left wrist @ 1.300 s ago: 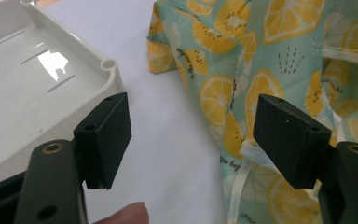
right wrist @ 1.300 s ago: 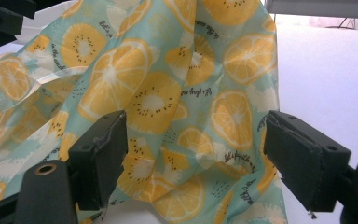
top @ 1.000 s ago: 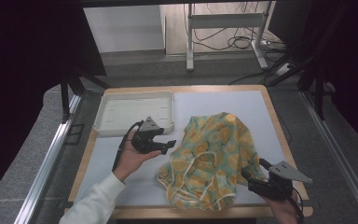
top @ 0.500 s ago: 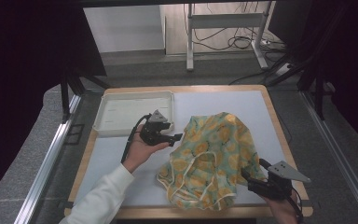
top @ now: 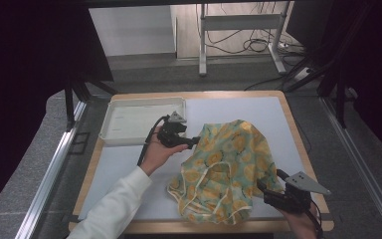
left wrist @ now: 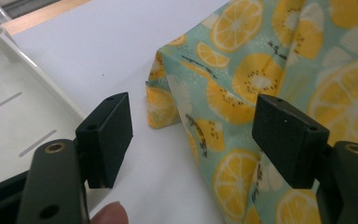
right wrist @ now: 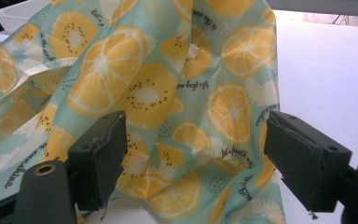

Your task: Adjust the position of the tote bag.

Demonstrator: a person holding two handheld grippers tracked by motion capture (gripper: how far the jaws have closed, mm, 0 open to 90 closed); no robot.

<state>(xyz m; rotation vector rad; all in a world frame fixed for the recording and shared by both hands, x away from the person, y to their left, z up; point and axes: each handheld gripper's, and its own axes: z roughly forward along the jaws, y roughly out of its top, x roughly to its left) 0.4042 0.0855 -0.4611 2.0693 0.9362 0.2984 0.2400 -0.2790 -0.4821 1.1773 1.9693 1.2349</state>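
A teal cloth printed with orange and lemon slices (top: 226, 167) lies crumpled on the white mat (top: 129, 169). My left gripper (top: 195, 141) is open at the cloth's upper left corner; in the left gripper view that corner (left wrist: 168, 100) sits between the spread jaws, untouched. My right gripper (top: 264, 191) is open at the cloth's lower right edge. In the right gripper view the fabric (right wrist: 168, 93) fills the space ahead of the open jaws, with its hem (right wrist: 200, 191) lying between them.
A white tray (top: 142, 119) stands at the mat's back left, just beside the left gripper; its rim (left wrist: 23, 60) is close to the left jaw. The wooden table edge (top: 298, 129) frames the mat. Bare mat lies at the back right.
The left hand has carried its open gripper to the right and a little back, up to the cloth's upper left corner. The right gripper has stayed put.
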